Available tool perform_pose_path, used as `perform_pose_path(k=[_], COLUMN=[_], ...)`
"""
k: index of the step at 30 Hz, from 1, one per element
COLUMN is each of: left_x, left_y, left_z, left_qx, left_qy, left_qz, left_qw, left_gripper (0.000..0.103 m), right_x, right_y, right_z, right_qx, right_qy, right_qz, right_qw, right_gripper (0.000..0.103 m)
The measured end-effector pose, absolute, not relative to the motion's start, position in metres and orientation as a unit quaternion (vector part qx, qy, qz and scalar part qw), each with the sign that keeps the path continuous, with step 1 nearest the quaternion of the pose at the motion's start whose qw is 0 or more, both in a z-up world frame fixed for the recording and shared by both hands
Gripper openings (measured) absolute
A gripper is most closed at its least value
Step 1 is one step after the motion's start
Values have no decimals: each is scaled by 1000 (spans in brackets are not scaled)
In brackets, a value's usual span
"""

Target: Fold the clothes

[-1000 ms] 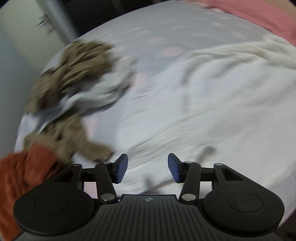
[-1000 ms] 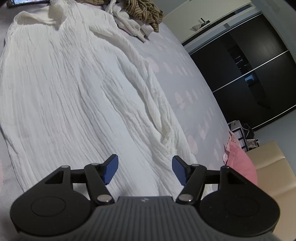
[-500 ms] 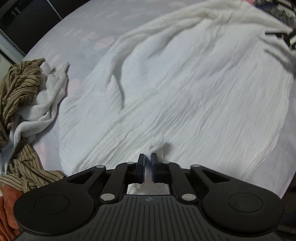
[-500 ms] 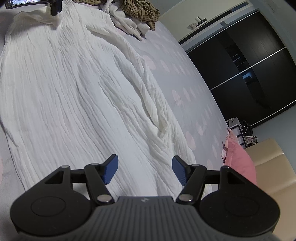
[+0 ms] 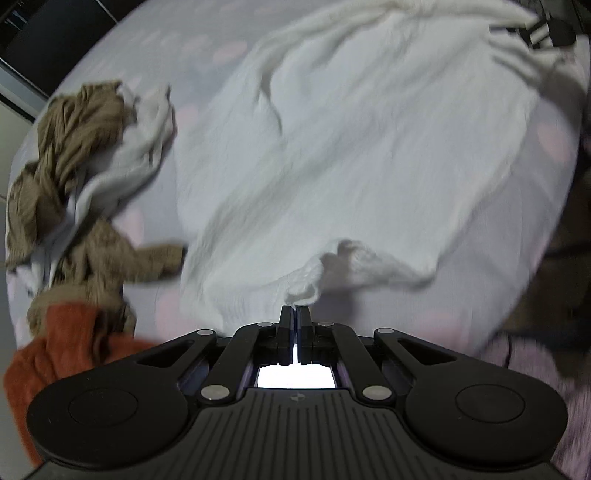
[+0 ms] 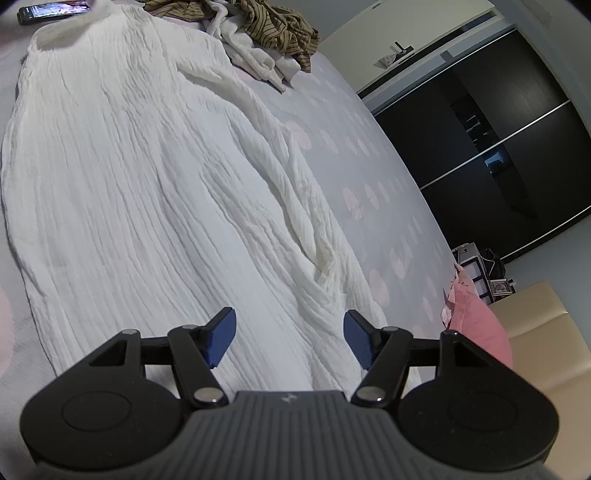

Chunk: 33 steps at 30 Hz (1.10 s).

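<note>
**Now pinched: the left gripper has the white garment by its edge**

Now the left gripper [image 5: 294, 314] has its jaws pressed together on the near edge of the white garment [image 5: 351, 147], and a small peak of cloth rises from the bed [image 5: 207, 48] where it is pulled up. Otherwise the garment lies spread flat and crinkled across the lilac, pink-spotted sheet. No container shows in either view.

The right gripper [image 6: 289, 341] hovers over the garment's other end, jaws apart, nothing between them.

A heap of brown striped clothes [image 5: 74, 147] mixed with a pale cloth [image 5: 140, 140] lies beside the garment, and an orange cloth [image 5: 62, 343] sits nearer the left gripper. A phone [image 6: 55, 10] lies near the garment's far corner, a pink pillow [image 6: 476, 325] at the bed's edge, a dark wardrobe [image 6: 480, 140] beyond.

A second ago the left jaws stood apart; they have since closed and lifted the edge. The right gripper has not changed.
</note>
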<state>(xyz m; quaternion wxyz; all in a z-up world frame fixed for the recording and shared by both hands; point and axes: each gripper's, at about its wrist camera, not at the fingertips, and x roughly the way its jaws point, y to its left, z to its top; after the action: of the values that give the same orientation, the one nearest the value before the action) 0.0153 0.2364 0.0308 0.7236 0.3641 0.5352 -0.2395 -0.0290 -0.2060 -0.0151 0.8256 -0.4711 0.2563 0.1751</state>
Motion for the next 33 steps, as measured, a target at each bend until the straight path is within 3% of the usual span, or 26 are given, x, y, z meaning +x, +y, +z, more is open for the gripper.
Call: perform_pose_path(k=[12,26,29,33], left_x=[-9,41,65,104], left_y=[277,240,223,206], left_z=[-8,55,62,66], left_qx=[382,248,238,211], left_qy=[602,498,471,443], left_qz=[-166,-141,-136,-122], left_qw=[681,819,839,863], left_gripper=[0,2,9,35], right_x=[-30,2,25,60], right_y=[-206,-248,-280,-324], right_z=[-14,10,27,40], right_qx=[-468,-403,-346,-274], right_qy=[262,316,343,375], right_qz=[181,150,121,78], right_qw=[824,846,865,882], right_gripper=[68,68,68,67])
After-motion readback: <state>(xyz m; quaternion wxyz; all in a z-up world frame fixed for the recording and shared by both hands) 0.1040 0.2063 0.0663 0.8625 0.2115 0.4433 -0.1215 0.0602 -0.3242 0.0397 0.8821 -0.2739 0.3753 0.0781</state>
